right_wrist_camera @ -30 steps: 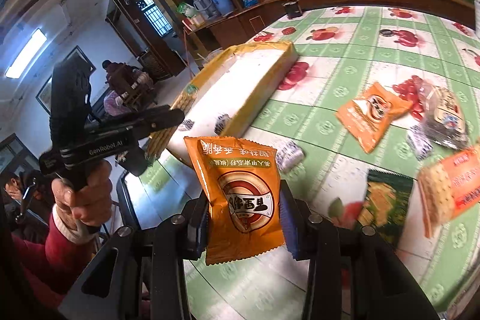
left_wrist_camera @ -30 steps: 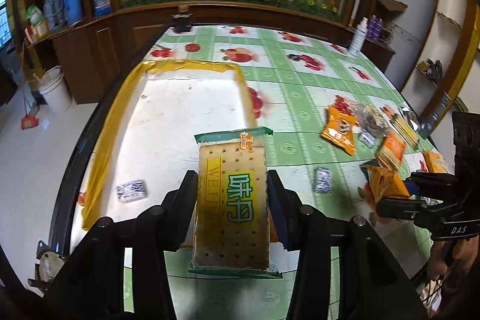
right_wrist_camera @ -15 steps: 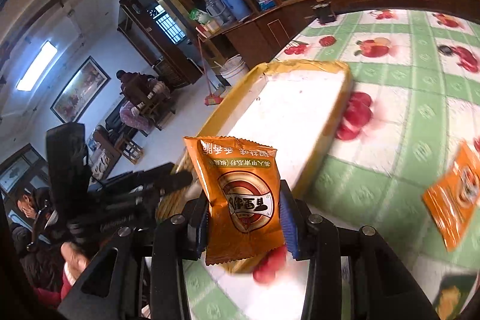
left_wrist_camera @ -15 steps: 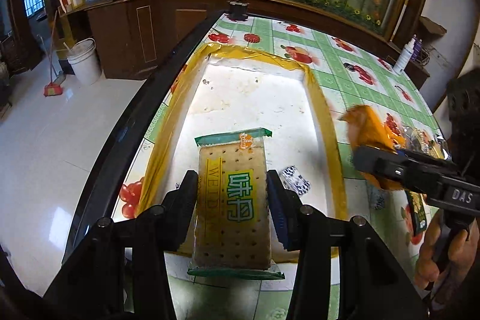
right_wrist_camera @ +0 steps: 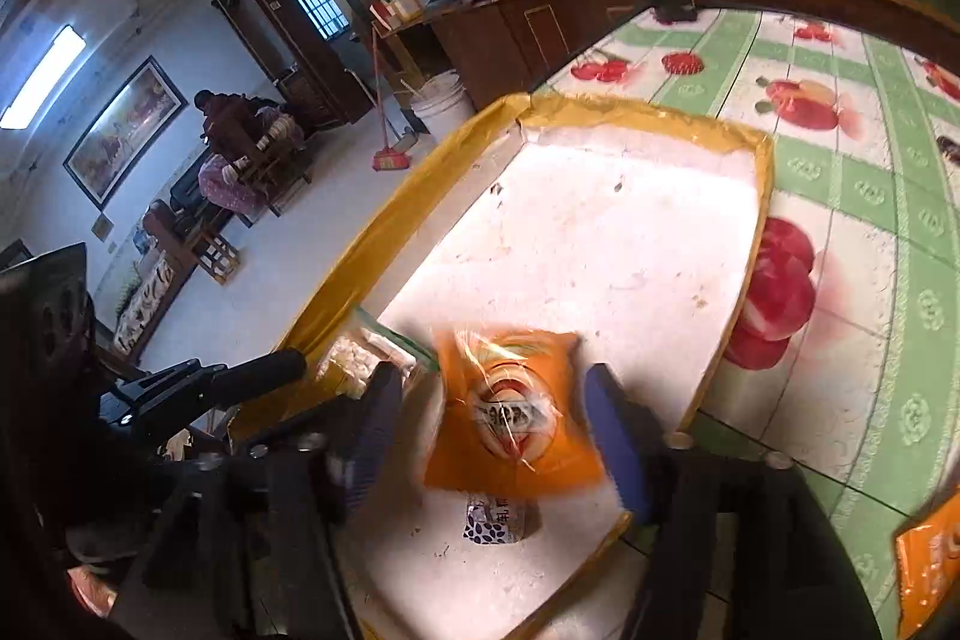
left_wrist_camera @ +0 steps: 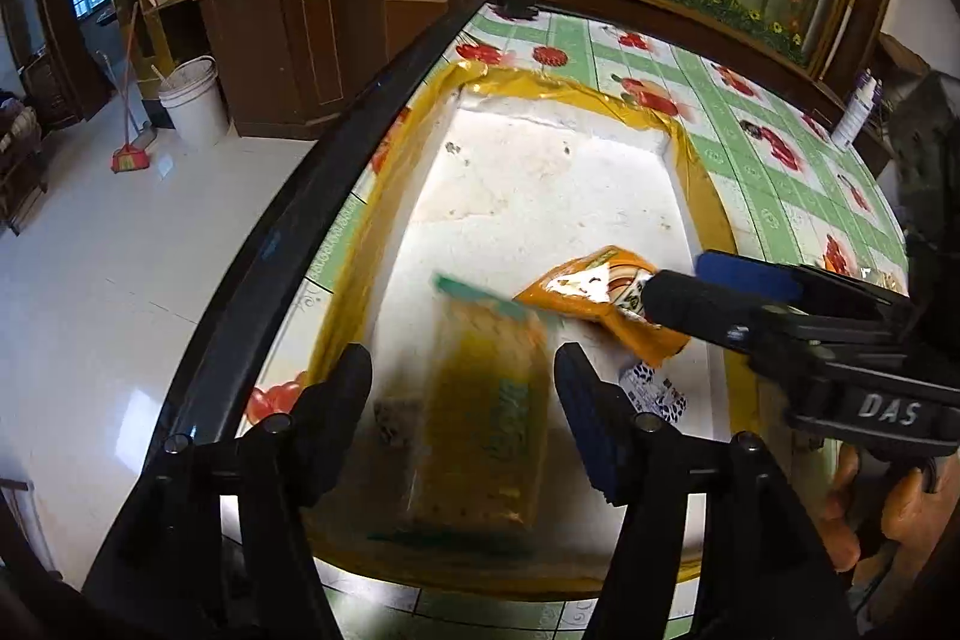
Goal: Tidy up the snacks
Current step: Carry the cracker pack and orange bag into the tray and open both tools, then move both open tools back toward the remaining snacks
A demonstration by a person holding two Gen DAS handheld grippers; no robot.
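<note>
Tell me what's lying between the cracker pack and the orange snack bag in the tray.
Left wrist view: only bare white tray floor separates the cracker pack from the orange snack bag; they nearly overlap. The small patterned packet lies beside them.

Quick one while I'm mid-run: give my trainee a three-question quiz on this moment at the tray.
1. True or false: the cracker pack lies between the left gripper fingers, which stand clear of its sides.
2. Which snack sits between the right gripper fingers? A) orange packet B) blue bottle C) white bucket
3. Fill in: both snacks are over the white floor of the yellow-rimmed ____.

Key
1. True; the jaws are opening, and the pack is motion-blurred.
2. A, the orange packet; those jaws are opening too.
3. tray
</note>
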